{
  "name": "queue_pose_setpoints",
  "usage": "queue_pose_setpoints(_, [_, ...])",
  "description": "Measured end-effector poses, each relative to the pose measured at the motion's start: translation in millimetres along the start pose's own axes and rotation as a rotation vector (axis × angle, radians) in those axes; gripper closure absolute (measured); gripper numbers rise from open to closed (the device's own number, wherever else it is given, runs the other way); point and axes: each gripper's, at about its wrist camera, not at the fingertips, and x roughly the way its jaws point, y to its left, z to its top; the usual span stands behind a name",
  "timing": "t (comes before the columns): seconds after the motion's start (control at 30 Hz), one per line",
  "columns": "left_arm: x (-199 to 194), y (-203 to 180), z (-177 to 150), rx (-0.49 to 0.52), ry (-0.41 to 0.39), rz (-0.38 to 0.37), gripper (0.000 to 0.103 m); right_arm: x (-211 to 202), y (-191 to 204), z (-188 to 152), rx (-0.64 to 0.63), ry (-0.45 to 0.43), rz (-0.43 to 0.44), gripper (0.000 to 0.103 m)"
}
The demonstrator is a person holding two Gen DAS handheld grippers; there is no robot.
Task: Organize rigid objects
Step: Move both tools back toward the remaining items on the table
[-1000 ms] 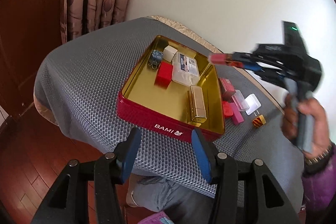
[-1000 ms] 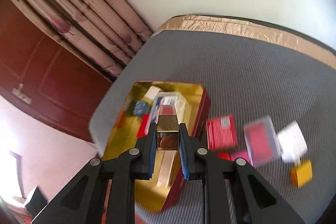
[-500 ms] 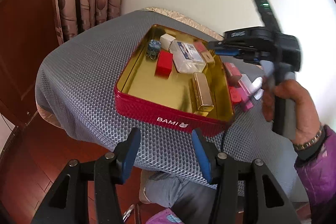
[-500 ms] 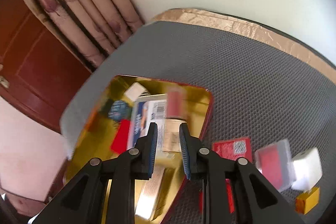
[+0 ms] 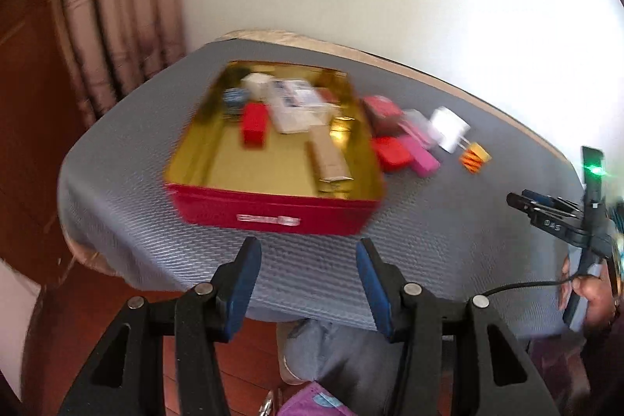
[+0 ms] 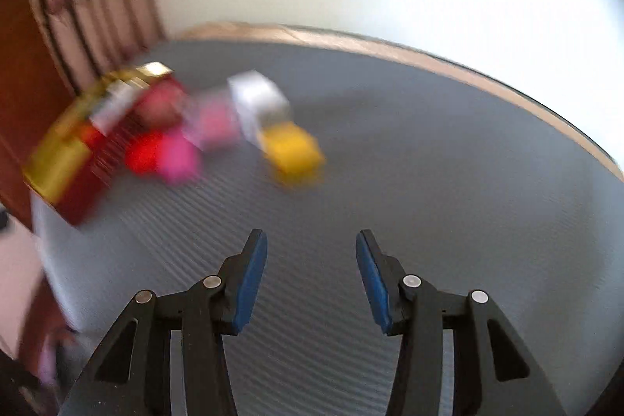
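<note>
A red tin with a gold inside sits on the grey mat and holds a red block, a clear case, a gold bar and other small items. To its right lie a red piece, a pink bar, a white plug and an orange block. My left gripper is open and empty at the tin's near side. My right gripper is open and empty over bare mat, right of the blurred tin and yellow block.
The grey mat covers a table with a tan edge against a white wall. Curtains and a wooden door stand at the left. The right gripper's body shows at the right edge. A person's lap is below the near edge.
My right gripper let go of the red and gold piece over the tin, opened, and pulled back to the right. Both views have shifted and are blurred.
</note>
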Motion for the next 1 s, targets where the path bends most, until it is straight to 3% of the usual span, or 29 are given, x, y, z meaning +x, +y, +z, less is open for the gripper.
queue_pose_setpoints(0.07, [-0.6, -17.0, -0.2, 0.055, 0.011, -0.039, 0.051, -0.6, -20.3, -11.8, 0.022, 0.002, -0.05, 0.057])
queue_pose_setpoints(0.13, [-1.7, -35.6, 0.1, 0.095, 0.027, -0.09, 0.051, -2.0, -42.5, -19.9, 0.07, -0.006, -0.062, 0.042])
queue_pose_setpoints(0.23, [1.2, -59.4, 5.0, 0.12, 0.05, -0.139, 0.051, -7.4, -67.7, -21.3, 0.182, -0.041, 0.007, 0.04])
queue_pose_setpoints(0.37, [15.1, -94.5, 14.6, 0.148, 0.098, -0.186, 0.051, -6.3, -72.7, -21.1, 0.202, -0.056, 0.055, 0.039])
queue_pose_setpoints(0.6, [36.6, -118.9, 37.6, 0.149, 0.129, -0.174, 0.051, -9.2, -75.3, -20.7, 0.207, -0.08, 0.118, 0.029])
queue_pose_setpoints(0.73, [41.8, -119.2, 75.7, 0.206, 0.104, -0.139, 0.051, -10.5, -73.6, -25.0, 0.212, -0.089, 0.15, 0.026])
queue_pose_setpoints(0.9, [65.5, -124.3, 130.9, 0.381, 0.103, -0.146, 0.051, -14.0, -80.0, -27.2, 0.222, -0.094, 0.18, 0.026])
queue_pose_setpoints(1.0, [77.2, -115.4, 151.0, 0.349, 0.154, -0.122, 0.051, -16.6, -83.5, -28.2, 0.233, -0.096, 0.179, 0.025])
